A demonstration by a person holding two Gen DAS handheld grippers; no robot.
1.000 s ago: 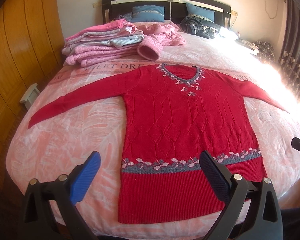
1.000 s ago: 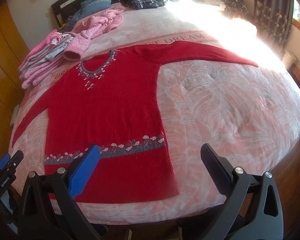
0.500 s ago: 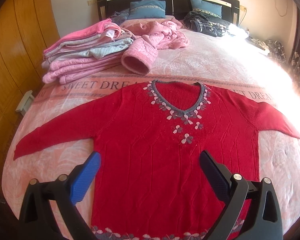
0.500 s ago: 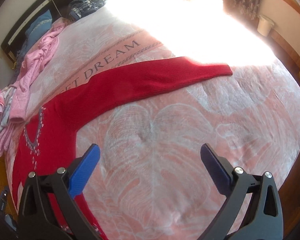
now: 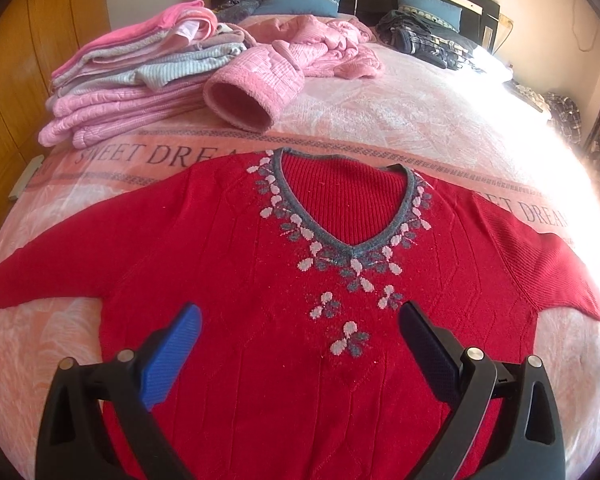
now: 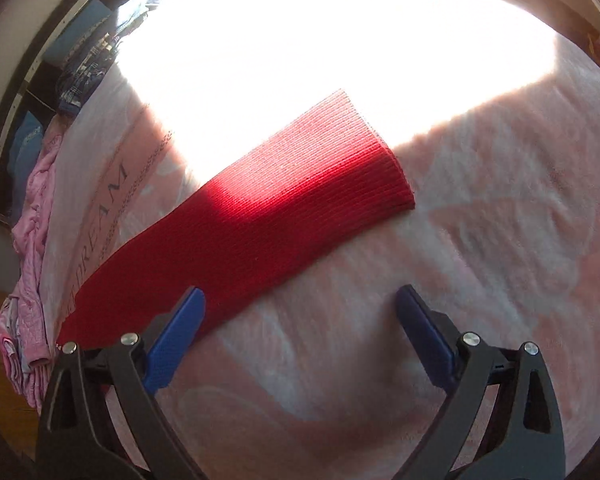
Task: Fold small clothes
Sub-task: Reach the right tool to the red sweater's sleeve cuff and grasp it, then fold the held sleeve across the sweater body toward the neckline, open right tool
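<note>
**Red sweater laid flat on bed; both grippers empty**

Left wrist view: the left gripper (image 5: 300,344) hangs with jaws spread wide, gripping nothing, above the chest of a red knitted V-neck sweater (image 5: 236,280) with grey-and-white flower trim. The sweater lies flat, front up, sleeves out to both sides, on the pink leaf-patterned bed cover (image 5: 380,120). Beyond the collar lie a stack of folded pink and grey clothes (image 5: 132,80) and a crumpled pink quilted garment (image 5: 300,60).

Right wrist view: the right gripper (image 6: 300,336) is likewise wide apart and empty, over the bed cover just beside the sweater's ribbed red sleeve (image 6: 268,216), whose cuff end lies partly in strong sunlight.
</note>
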